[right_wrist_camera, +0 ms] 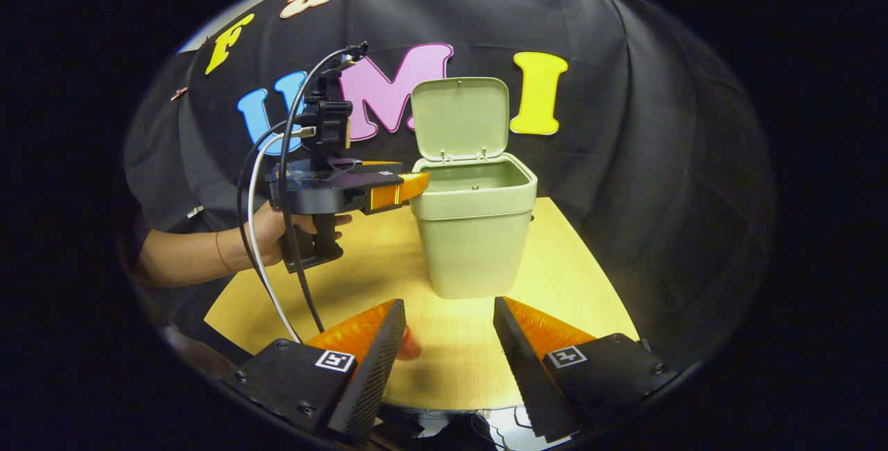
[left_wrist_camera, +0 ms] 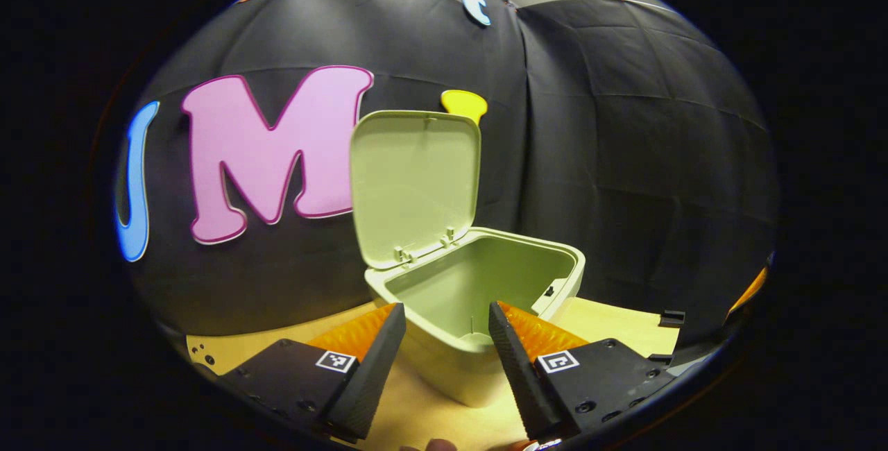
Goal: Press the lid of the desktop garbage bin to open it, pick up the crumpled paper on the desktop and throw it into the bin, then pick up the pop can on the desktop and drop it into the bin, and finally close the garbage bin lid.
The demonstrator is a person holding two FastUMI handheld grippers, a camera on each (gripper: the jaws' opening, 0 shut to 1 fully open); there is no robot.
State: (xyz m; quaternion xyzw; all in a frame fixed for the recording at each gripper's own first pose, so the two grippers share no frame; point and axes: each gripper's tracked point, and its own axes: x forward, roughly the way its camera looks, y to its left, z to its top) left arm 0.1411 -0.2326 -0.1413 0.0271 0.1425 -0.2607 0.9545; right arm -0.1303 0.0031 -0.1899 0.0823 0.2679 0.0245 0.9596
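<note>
A pale wooden table [right_wrist_camera: 555, 270] filled the lower middle of the right gripper view, its top lit and yellowish, and the light green garbage bin [right_wrist_camera: 475, 243] stood upright on it toward the far edge, at the frame's centre, with its lid [right_wrist_camera: 459, 118] raised nearly vertical behind the open mouth. In the left gripper view the same tabletop [left_wrist_camera: 610, 329] showed at the bottom of the frame, and a small dark piece [left_wrist_camera: 671, 317] sat at its right-hand far edge.
</note>
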